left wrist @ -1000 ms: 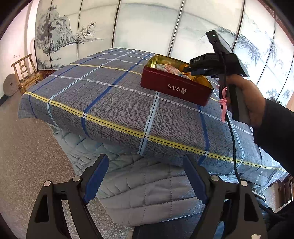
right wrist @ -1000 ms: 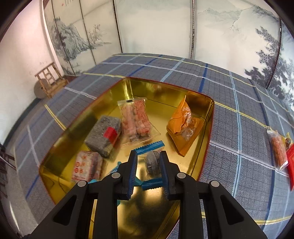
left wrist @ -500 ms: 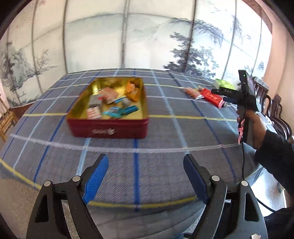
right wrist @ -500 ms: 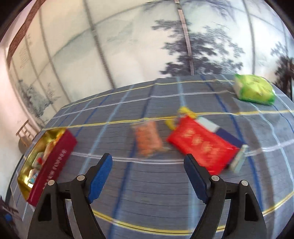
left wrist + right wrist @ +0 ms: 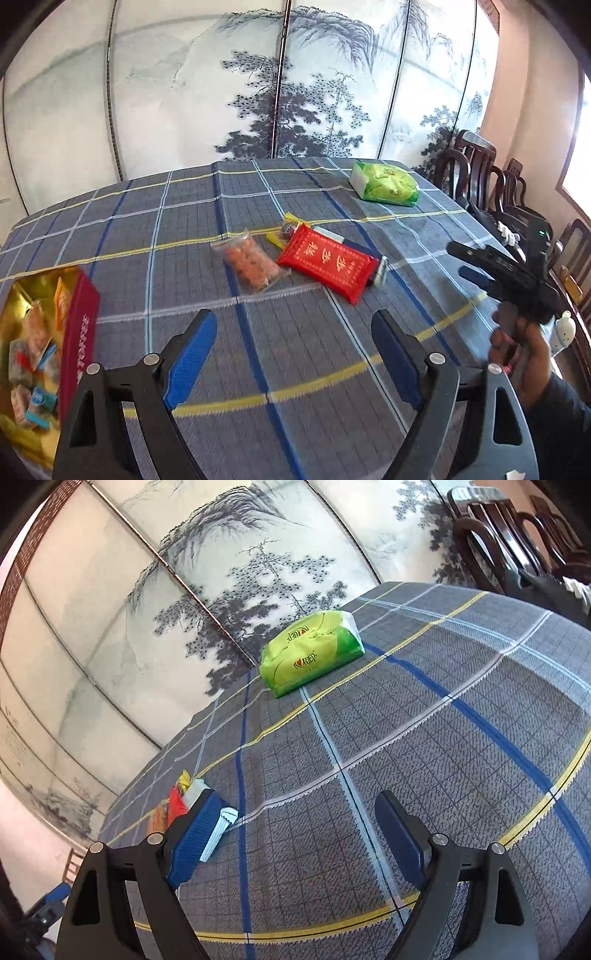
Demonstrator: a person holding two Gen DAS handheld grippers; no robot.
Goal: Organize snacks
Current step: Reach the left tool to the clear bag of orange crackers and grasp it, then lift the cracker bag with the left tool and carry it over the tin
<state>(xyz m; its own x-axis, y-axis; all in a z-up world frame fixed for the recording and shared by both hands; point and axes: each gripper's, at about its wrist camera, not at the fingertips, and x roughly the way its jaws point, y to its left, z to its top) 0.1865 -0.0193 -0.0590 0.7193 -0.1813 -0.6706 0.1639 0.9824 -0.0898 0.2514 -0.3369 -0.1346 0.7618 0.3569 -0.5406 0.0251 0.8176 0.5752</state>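
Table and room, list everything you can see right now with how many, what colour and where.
tin: one, red, gold inside, table's left edge, holding wrapped snacks
clear snack bag: one, orange contents, mid-table
red packet: one, gold lettering, right of the clear bag, lying over other wrappers
green pack: one, far right of the table
tablecloth: one, grey-blue plaid
folding screen: one, ink landscape, behind the table
chairs: several, dark wood, right
left gripper: opening, nothing between its jaws
right gripper: opening, nothing between its jaws
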